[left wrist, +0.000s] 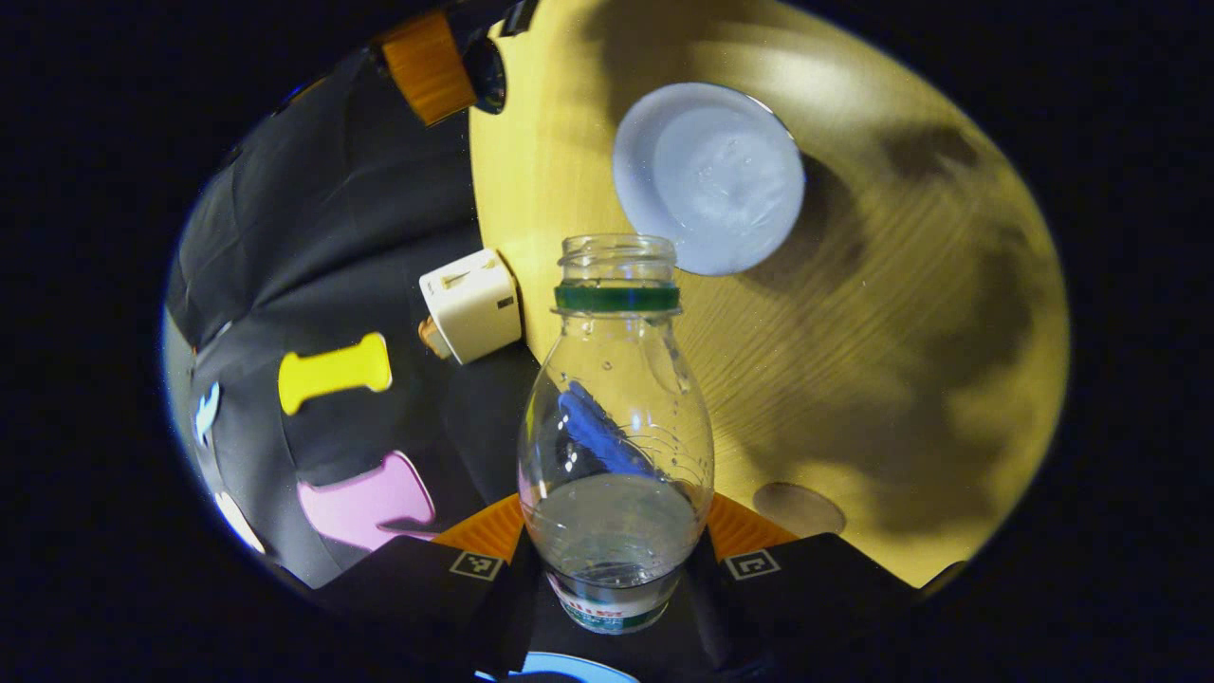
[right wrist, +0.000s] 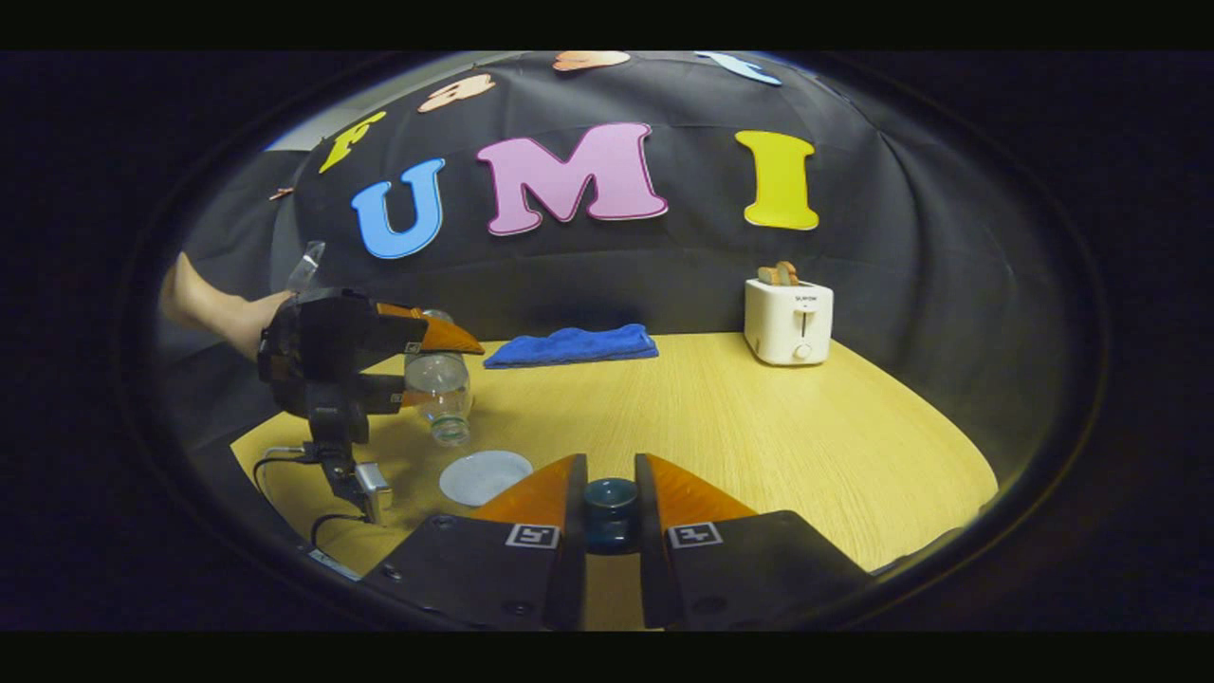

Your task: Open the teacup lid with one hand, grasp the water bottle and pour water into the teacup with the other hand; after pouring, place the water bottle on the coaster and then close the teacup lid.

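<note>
Uncapped water bottle (left wrist: 615, 446), partly full, sits pinched between the left gripper (left wrist: 615, 560) fingers, tilted, neck toward the pale coaster (left wrist: 708, 177) ahead. Right gripper (right wrist: 610, 503) pinches the dark teacup lid (right wrist: 610, 507). Risk: spill onto table (right wrist: 759, 417) if tilt deepens.

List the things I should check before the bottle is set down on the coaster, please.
1. Left gripper jaws shut on the water bottle: ok.
2. Bottle still has water in it: ok.
3. Coaster free to take the bottle: ok.
4. Bottle upright over the coaster: cannot tell.
5. Right gripper jaws shut on the teacup lid: ok.
6. Teacup filled: cannot tell.
</note>
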Tool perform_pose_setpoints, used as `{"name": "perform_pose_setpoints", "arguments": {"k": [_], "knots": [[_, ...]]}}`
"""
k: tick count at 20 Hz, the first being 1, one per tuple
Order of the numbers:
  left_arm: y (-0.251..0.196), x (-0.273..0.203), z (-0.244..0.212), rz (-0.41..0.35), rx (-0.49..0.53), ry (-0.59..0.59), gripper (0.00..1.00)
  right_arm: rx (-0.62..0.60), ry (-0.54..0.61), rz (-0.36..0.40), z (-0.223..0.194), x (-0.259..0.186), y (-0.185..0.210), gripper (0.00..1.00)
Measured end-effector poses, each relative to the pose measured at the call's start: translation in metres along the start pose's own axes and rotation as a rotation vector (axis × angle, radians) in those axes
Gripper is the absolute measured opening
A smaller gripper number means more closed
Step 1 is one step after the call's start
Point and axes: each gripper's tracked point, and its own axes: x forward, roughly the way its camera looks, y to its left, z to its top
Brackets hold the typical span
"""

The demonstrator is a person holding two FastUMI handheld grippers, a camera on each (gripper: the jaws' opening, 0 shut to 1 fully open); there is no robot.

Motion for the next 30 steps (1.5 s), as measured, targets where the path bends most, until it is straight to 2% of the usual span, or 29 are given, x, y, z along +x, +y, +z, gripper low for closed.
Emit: {"name": "perform_pose_setpoints", "arguments": {"k": [1,3,4,5,6,7,8,9,10,11,12,13,14,16,17,18,19,20,21,22,25,26,27,28,30], "knots": [[-0.002,-0.001,0.001,0.006,-0.054,0.001,0.69,-0.004,-0.004,0.003,0.003,0.001,0.001,0.32],[-0.010,-0.004,-0.001,0.004,-0.185,0.009,0.69,-0.019,-0.008,0.011,0.007,0.002,0.005,0.31],[-0.014,-0.009,-0.003,0.005,-0.259,0.009,0.69,-0.028,-0.010,0.014,0.010,0.003,0.006,0.27],[-0.017,-0.011,-0.004,0.005,-0.330,0.004,0.69,-0.034,-0.012,0.020,0.013,0.004,0.008,0.27],[-0.018,-0.012,-0.008,0.013,-0.403,0.008,0.69,-0.037,-0.012,0.025,0.015,0.005,0.011,0.32],[-0.022,-0.014,-0.012,0.012,-0.480,0.016,0.69,-0.037,-0.010,0.032,0.017,0.007,0.015,0.31],[-0.024,-0.019,-0.021,0.020,-0.558,0.033,0.69,-0.035,-0.010,0.041,0.019,0.008,0.018,0.27],[-0.020,-0.022,-0.030,0.038,-0.634,0.046,0.69,-0.033,-0.011,0.048,0.022,0.010,0.023,0.27],[-0.014,-0.025,-0.042,0.058,-0.711,0.060,0.70,-0.034,-0.013,0.055,0.024,0.012,0.027,0.31],[-0.009,-0.029,-0.054,0.077,-0.790,0.077,0.69,-0.038,-0.013,0.060,0.026,0.014,0.032,0.27],[-0.005,-0.035,-0.067,0.095,-0.870,0.091,0.69,-0.043,-0.010,0.063,0.028,0.017,0.036,0.27],[-0.003,-0.037,-0.079,0.106,-0.956,0.108,0.69,-0.040,-0.009,0.070,0.031,0.021,0.041,0.31],[-0.003,-0.038,-0.092,0.109,-1.053,0.128,0.69,-0.030,-0.011,0.076,0.036,0.023,0.047,0.27],[0.004,-0.037,-0.110,0.138,-1.281,0.122,0.69,-0.017,-0.020,0.089,0.044,0.028,0.061,0.27],[0.009,-0.037,-0.116,0.176,-1.388,0.116,0.69,-0.023,-0.019,0.089,0.045,0.032,0.066,0.27],[0.009,-0.039,-0.122,0.206,-1.497,0.096,0.69,-0.032,-0.014,0.085,0.045,0.036,0.068,0.31],[0.014,-0.036,-0.124,0.232,-1.602,0.061,0.69,-0.038,-0.011,0.081,0.046,0.040,0.070,0.31],[0.013,-0.035,-0.121,0.251,-1.691,0.028,0.69,-0.035,-0.009,0.080,0.047,0.044,0.074,0.27],[0.012,-0.033,-0.122,0.273,-1.761,0.006,0.69,-0.031,-0.008,0.082,0.047,0.047,0.077,0.27],[0.010,-0.027,-0.124,0.288,-1.813,-0.013,0.69,-0.028,-0.006,0.086,0.045,0.050,0.081,0.31],[-0.003,-0.007,-0.126,0.295,-1.927,-0.063,0.69,-0.038,-0.004,0.093,0.039,0.055,0.094,0.31],[-0.005,-0.004,-0.124,0.280,-1.964,-0.083,0.69,-0.039,-0.005,0.096,0.038,0.057,0.097,0.27],[-0.007,-0.002,-0.122,0.269,-1.994,-0.100,0.70,-0.033,-0.001,0.098,0.035,0.059,0.100,0.31],[-0.010,0.000,-0.123,0.261,-2.015,-0.109,0.70,-0.024,0.004,0.099,0.032,0.061,0.103,0.27],[-0.012,0.005,-0.122,0.261,-2.048,-0.121,0.70,-0.004,-0.002,0.094,0.033,0.063,0.110,0.27]]}}
